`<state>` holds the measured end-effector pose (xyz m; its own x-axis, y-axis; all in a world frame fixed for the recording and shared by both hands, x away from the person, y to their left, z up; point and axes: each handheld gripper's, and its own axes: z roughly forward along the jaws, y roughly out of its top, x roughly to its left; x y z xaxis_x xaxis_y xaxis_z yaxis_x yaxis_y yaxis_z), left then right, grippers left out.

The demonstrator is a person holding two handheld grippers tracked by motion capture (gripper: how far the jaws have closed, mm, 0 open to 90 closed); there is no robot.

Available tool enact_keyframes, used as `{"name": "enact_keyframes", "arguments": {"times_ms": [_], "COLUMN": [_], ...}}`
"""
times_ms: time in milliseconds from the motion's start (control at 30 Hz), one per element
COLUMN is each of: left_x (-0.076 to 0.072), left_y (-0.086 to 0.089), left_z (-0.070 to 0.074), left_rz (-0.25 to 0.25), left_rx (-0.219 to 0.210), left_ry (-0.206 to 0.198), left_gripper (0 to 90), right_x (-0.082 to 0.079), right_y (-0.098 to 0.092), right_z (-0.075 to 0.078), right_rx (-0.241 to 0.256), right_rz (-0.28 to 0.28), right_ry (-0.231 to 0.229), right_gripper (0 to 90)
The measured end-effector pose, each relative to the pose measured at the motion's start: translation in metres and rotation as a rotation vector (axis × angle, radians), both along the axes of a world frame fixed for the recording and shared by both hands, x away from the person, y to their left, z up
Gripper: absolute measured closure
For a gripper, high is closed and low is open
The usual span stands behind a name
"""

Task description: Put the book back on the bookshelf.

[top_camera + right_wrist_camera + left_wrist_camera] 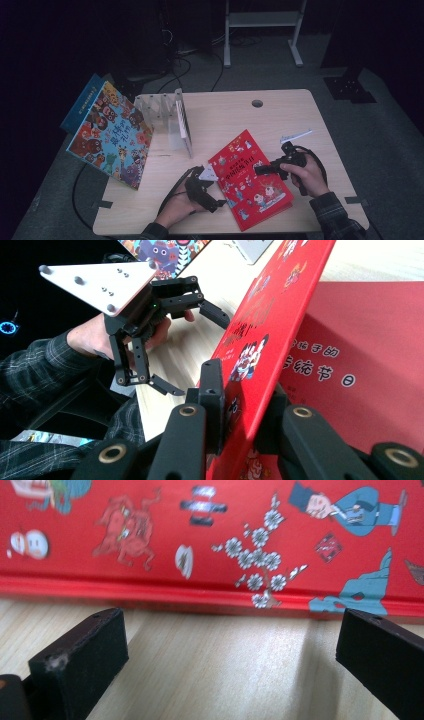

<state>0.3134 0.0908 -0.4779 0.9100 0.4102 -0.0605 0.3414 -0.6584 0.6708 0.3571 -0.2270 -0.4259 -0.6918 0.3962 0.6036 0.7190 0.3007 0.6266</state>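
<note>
A red picture book (pixel 250 187) lies on the wooden table (pixel 280 110) near its front edge. My right gripper (pixel 261 170) is shut on the book's front cover (pixel 280 315) and holds it tilted up, so the red first page (pixel 360 340) with white characters shows beneath. The right gripper's jaws pinch the cover edge (pixel 243 400). My left gripper (pixel 216 192) stands open just off the book's left edge, touching nothing. In the left gripper view its jaws (pixel 230 645) stand wide apart on bare wood, facing the book's spine edge (pixel 200 587). The right gripper view shows the left gripper (pixel 197 352) open beside the cover.
A colourful picture book (pixel 110 135) leans at the table's left edge with a blue book (pixel 82 102) behind it. A clear acrylic book rack (pixel 167 117) stands at back left. A cable hole (pixel 257 103) sits near the far edge. A small white piece (pixel 295 135) lies behind my right hand.
</note>
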Motion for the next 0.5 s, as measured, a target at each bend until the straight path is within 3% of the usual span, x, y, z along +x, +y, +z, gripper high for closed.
{"name": "enact_keyframes", "arguments": {"times_ms": [233, 433, 467, 500], "left_x": [0.002, 0.005, 0.005, 0.005], "left_y": [0.007, 0.013, 0.014, 0.014], "left_z": [0.004, 0.010, 0.011, 0.011], "left_rz": [0.015, 0.027, 0.031, 0.031], "left_rx": [-0.022, -0.062, -0.086, -0.086], "left_ry": [0.001, 0.002, 0.011, 0.011], "left_gripper": [0.0, 0.0, 0.0, 0.0], "right_x": [-0.004, -0.010, -0.012, -0.012], "right_y": [-0.004, -0.009, -0.010, -0.010], "right_z": [0.007, 0.020, 0.024, 0.024], "right_rx": [0.033, 0.082, 0.092, 0.092], "right_rz": [-0.010, -0.041, -0.052, -0.052], "right_ry": [-0.030, -0.108, -0.143, -0.143], "right_gripper": [79.3, 81.6, 82.1, 82.1]}}
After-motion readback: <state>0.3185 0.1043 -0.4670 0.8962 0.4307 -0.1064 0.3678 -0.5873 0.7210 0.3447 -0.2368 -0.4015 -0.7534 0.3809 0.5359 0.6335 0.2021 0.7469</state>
